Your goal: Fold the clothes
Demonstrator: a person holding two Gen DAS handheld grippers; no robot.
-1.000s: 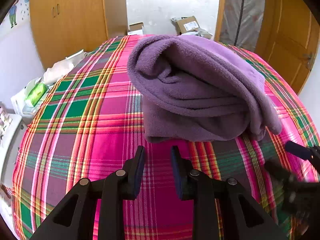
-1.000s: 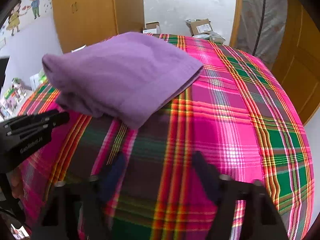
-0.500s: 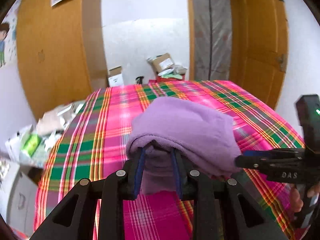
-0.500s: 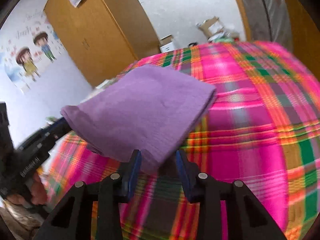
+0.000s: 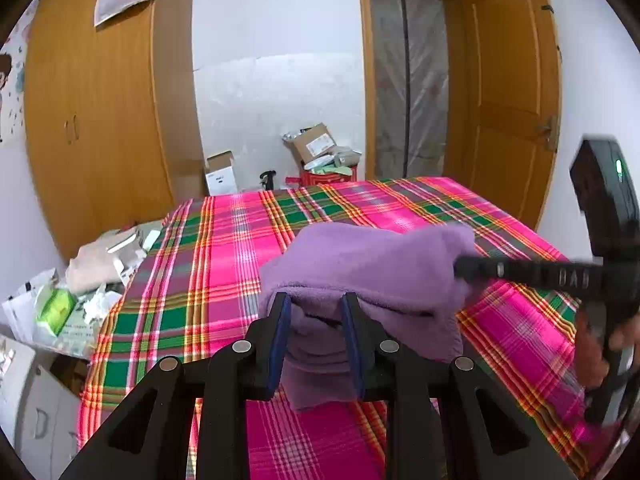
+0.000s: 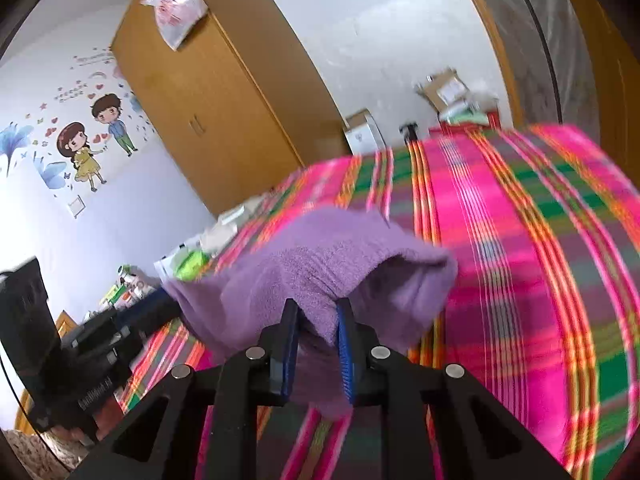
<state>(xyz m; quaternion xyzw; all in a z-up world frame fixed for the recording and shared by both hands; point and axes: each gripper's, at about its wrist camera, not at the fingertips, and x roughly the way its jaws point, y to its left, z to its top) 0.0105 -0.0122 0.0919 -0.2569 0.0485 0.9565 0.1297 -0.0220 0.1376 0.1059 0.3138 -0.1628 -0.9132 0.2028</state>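
a purple fleece garment (image 5: 372, 264), bundled into thick layers, is held up between two hand-held grippers over a bed w/ a pink-and-green plaid bedspread (image 5: 224, 256).

left hand-held gripper (image 5: 316, 312): clenched on the near edge of the bundle, cloth bunched between its blue pads, directly ahead at 12 o'clock in the left wrist view. a fold of fleece hangs down below the pads toward 6 o'clock.

right hand-held gripper (image 6: 318, 318): also clenched on the fleece, a pinch of cloth between its pads, the rest spreading up and out toward 11 and 1 o'clock in the right wrist view. in the left wrist view this same tool comes in from 3 o'clock, its tip on the bundle's right end.

key relation: the garment's long axis runs left-right between the two grips, approx 9 to 3 o'clock in the left view. each tool has one end, so neither is nearer. it looks lifted rather than resting flat, though whether its underside touches the bed can't be told.

judgement: the piece is already several layers thick; this fits either a mid-fold lift or carrying a finished fold to set down.

around: bedspread beyond at 12 o'clock is open. clutter of bags and paper (image 5: 72, 292) off the bed's edge at 9 o'clock, cardboard boxes (image 5: 316, 148) by the far wall, wardrobe (image 5: 100, 120) at 10 o'clock, door (image 5: 512, 112) at 2 o'clock. none of these lie near the bundle.
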